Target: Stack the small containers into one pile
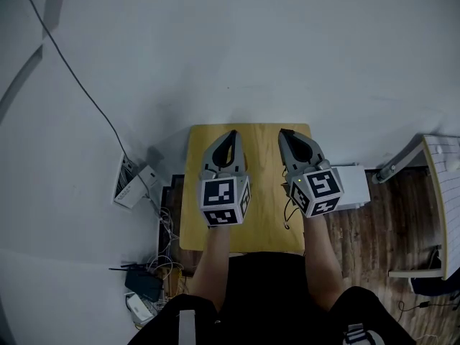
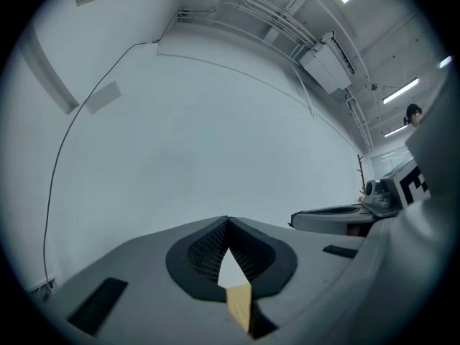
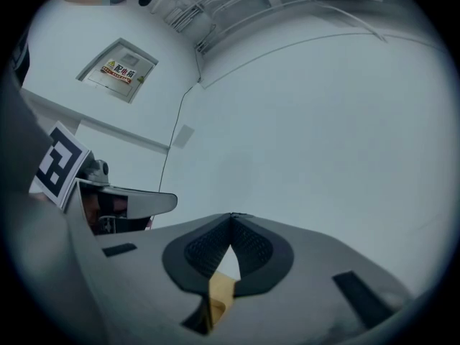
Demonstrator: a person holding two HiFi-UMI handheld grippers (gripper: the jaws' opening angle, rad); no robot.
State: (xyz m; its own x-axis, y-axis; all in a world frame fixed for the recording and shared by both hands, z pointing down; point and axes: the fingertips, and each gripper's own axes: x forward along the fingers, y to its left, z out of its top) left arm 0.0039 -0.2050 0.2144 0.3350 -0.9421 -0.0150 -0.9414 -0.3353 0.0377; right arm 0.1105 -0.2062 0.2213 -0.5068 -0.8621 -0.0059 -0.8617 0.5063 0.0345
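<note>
Progress: no containers, no pile in any view, so task stage can't be judged. Both shut, empty, side by side above table (image 1: pixel 263 192): left claw (image 1: pixel 231 132), right claw (image 1: pixel 286 132). Hidden: table parts under claws and arms. Claw views show wall (image 2: pixel 215 142), only sliver of table.

Wall sign (image 3: pixel 118 70): Chinese characters, too small to read

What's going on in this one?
A person holds a left hand-held gripper and a right hand-held gripper level over a small wooden table, facing a white wall. Both are shut and empty. No containers are in view, so stacking is not under way.
</note>
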